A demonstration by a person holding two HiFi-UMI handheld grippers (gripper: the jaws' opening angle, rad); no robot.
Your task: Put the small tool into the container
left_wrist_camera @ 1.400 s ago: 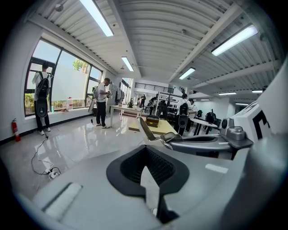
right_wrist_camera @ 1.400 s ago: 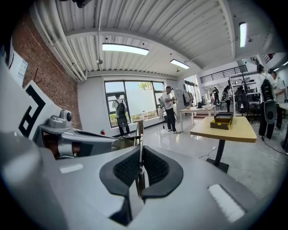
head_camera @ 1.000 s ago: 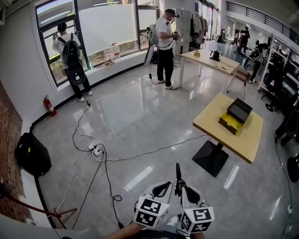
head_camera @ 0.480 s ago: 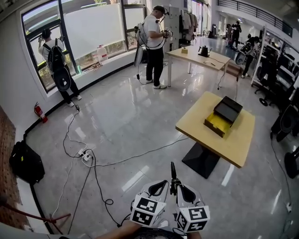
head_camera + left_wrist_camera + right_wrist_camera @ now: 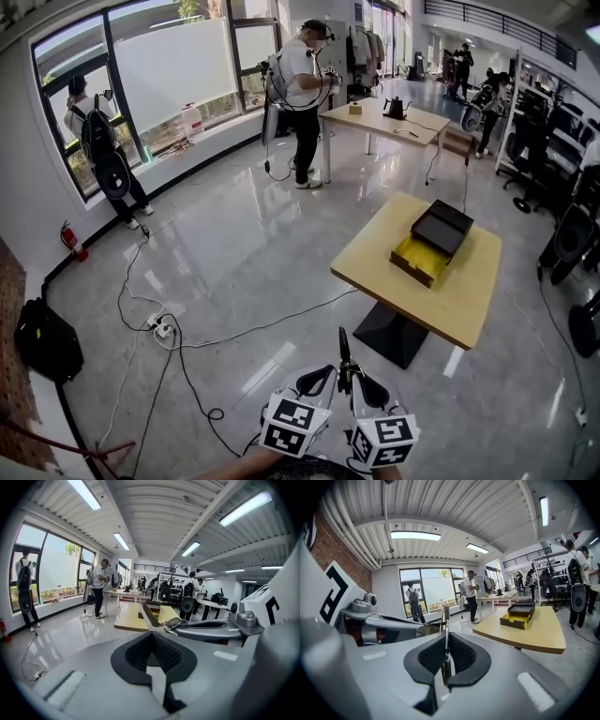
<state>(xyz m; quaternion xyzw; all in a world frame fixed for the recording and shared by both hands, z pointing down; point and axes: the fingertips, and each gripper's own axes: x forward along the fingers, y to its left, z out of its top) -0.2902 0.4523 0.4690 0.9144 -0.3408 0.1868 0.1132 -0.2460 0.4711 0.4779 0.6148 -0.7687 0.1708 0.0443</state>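
Gripping slim metal tool (image 5: pixel 445 616) | right gripper (image 5: pixel 446 637) | rectangular yellow-lined container (image 5: pixel 419 259) apart

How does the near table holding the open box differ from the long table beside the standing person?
The near table has a yellow top on a single black pedestal; the long table has a paler top on thin white legs. The near table carries an open box with a yellow inside; the long table carries a dark kettle. Both have rectangular tops and stand on the glossy floor.
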